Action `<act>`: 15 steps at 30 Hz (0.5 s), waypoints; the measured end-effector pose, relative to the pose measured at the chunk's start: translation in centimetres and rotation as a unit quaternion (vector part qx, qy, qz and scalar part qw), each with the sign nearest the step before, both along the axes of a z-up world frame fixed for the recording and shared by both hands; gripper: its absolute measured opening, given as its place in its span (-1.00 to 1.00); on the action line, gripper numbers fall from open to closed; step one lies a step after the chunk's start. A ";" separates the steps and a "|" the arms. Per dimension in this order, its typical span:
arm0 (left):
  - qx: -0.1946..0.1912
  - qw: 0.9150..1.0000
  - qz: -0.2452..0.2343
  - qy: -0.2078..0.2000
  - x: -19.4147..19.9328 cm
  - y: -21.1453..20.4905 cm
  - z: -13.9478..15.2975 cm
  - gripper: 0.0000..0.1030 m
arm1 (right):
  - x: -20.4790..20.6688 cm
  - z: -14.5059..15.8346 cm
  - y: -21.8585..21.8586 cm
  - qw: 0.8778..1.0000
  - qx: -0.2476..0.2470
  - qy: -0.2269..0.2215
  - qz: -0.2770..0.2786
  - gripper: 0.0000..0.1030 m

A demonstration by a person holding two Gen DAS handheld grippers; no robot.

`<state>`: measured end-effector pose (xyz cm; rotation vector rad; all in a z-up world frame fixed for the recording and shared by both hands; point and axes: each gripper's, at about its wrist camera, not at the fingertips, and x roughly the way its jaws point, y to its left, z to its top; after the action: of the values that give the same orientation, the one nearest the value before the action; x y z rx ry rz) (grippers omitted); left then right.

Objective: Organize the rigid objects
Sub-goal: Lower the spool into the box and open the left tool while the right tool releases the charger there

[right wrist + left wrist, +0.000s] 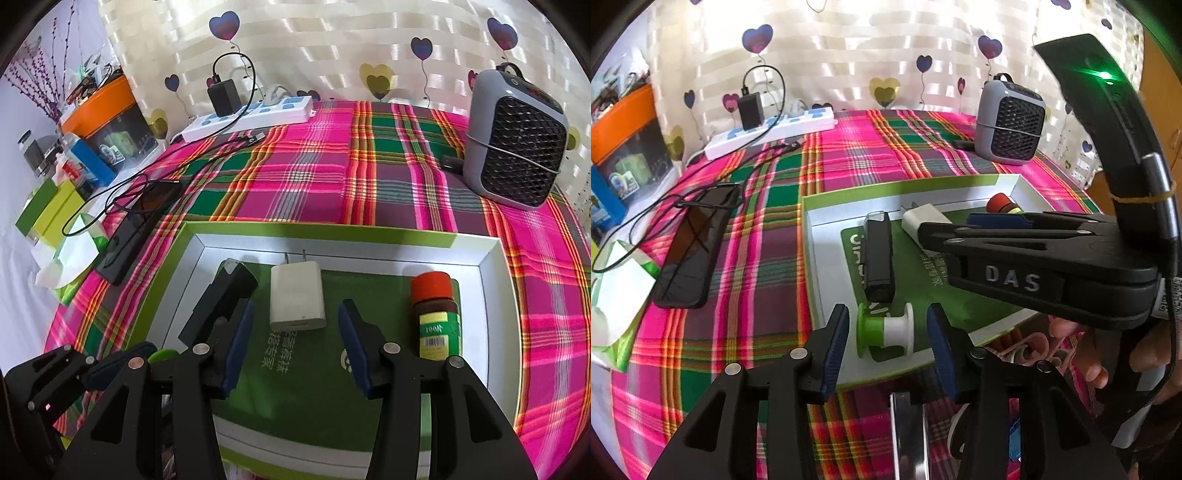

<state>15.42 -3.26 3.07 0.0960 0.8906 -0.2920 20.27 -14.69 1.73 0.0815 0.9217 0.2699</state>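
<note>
My left gripper (886,338), jaws wide and empty, straddles the light, rigid spool (885,330); I'd pinch its flanges.

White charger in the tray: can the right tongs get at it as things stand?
Probably yes. The right tongs stand open just short of the white charger, nothing between them. The black device and red-capped bottle lie off to either side.
</note>
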 end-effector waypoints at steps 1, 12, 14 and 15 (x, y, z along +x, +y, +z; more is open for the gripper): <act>0.000 1.000 0.002 -0.001 -0.2 0.1 0.1 -0.16 | -0.2 0.1 -0.1 1.000 0.002 -0.001 -0.001 -0.04; -0.006 1.000 0.008 -0.024 -2.6 0.6 1.6 -0.16 | -3.2 1.6 -0.5 0.999 0.003 -0.030 -0.012 -0.04; -0.007 1.000 0.007 -0.029 -3.1 0.7 1.8 -0.16 | -4.0 2.0 -0.6 0.999 0.005 -0.038 -0.013 -0.04; -0.007 0.999 0.007 -0.030 -3.5 0.7 1.9 -0.16 | -4.4 2.1 -0.7 0.999 0.005 -0.041 -0.013 -0.04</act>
<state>11.89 -2.53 5.00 0.0847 0.8287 -0.2805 15.91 -15.38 3.81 0.0911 0.8380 0.2515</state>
